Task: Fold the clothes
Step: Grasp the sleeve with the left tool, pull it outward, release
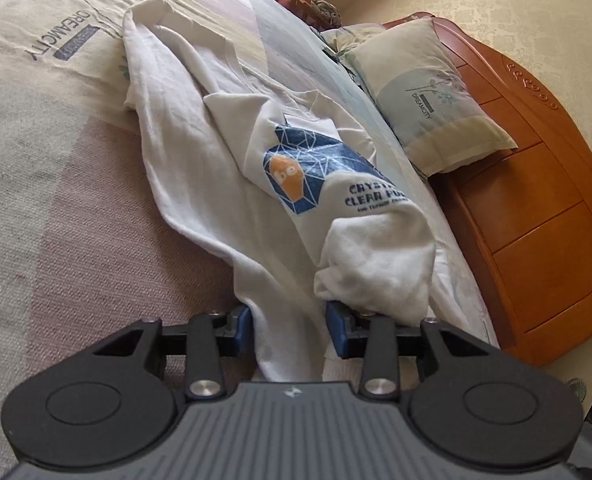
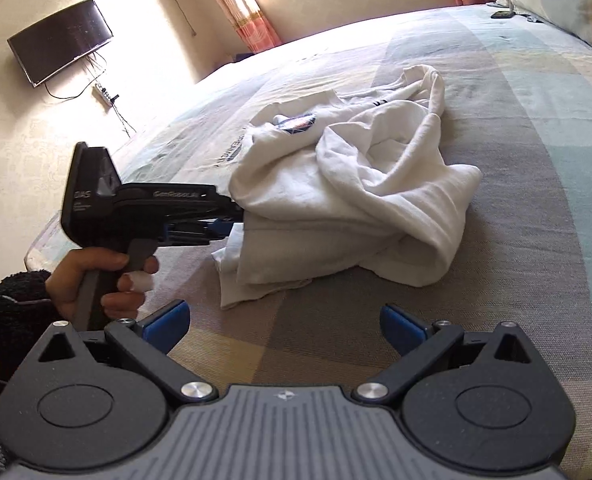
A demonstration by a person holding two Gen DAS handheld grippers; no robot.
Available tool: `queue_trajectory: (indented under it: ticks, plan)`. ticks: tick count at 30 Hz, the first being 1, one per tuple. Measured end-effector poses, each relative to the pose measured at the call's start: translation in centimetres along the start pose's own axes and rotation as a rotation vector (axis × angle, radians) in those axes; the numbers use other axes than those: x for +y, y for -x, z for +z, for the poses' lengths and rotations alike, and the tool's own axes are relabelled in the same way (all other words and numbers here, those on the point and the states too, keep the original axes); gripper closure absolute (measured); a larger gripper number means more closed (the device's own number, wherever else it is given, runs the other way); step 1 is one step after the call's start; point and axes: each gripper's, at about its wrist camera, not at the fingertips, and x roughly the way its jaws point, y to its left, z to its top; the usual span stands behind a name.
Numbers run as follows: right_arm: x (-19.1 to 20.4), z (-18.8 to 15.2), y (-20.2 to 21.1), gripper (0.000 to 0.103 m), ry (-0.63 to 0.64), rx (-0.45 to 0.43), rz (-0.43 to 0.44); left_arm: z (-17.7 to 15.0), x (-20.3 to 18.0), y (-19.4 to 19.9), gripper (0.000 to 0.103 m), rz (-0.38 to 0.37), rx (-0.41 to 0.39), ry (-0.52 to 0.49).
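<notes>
A white T-shirt [image 1: 200, 128] with a blue and orange print lies crumpled on the striped bedspread [image 1: 76, 220]. In the left wrist view a thick bunch of its hem fills the gap between the blue pads of my left gripper [image 1: 288, 328], which is shut on it. The right wrist view shows the same shirt [image 2: 347, 200] heaped in the middle of the bed, with a hand holding the left gripper [image 2: 232, 220] at the shirt's near left edge, which is raised a little. My right gripper [image 2: 284, 324] hovers open over bare bedspread in front of the shirt, with nothing between its fingers.
A pillow [image 1: 427, 92] leans on the wooden headboard [image 1: 535, 200] at the bed's right side. A dark phone [image 2: 500, 14] lies on the far part of the bed. A TV [image 2: 60, 40] hangs on the wall beyond the bed.
</notes>
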Motion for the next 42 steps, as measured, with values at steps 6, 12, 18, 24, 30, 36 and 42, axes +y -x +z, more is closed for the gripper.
queue_trajectory:
  ticks: [6, 12, 18, 24, 30, 36, 42]
  plan:
    - [0.5, -0.2, -0.2, 0.0, 0.013, 0.01, -0.004, -1.8, 0.7, 0.6, 0.071, -0.056, -0.002, 0.069]
    - [-0.1, -0.4, -0.6, 0.0, -0.006, 0.026, -0.015, -1.7, 2.0, -0.3, 0.09, -0.043, -0.001, 0.115]
    - [-0.2, -0.7, -0.5, 0.0, -0.019, 0.029, -0.036, -1.4, 0.0, -0.3, 0.097, 0.047, 0.0, 0.017]
    - [0.0, -0.4, 0.4, 0.0, -0.002, 0.007, -0.067, 0.2, -1.2, 2.1, 0.098, 0.134, -0.003, -0.073]
    - [0.3, -0.5, 0.7, 0.0, 0.026, -0.007, -0.086, 3.1, 0.7, 5.9, 0.098, 0.273, -0.031, -0.098]
    - [0.5, -0.5, 0.9, 0.0, 0.045, -0.012, -0.094, 5.6, 2.6, 8.4, 0.098, 0.477, 0.013, -0.187]
    - [0.5, -0.3, 1.0, 0.0, 0.048, -0.015, -0.108, 8.4, 4.4, 10.4, 0.098, 0.665, 0.025, -0.256]
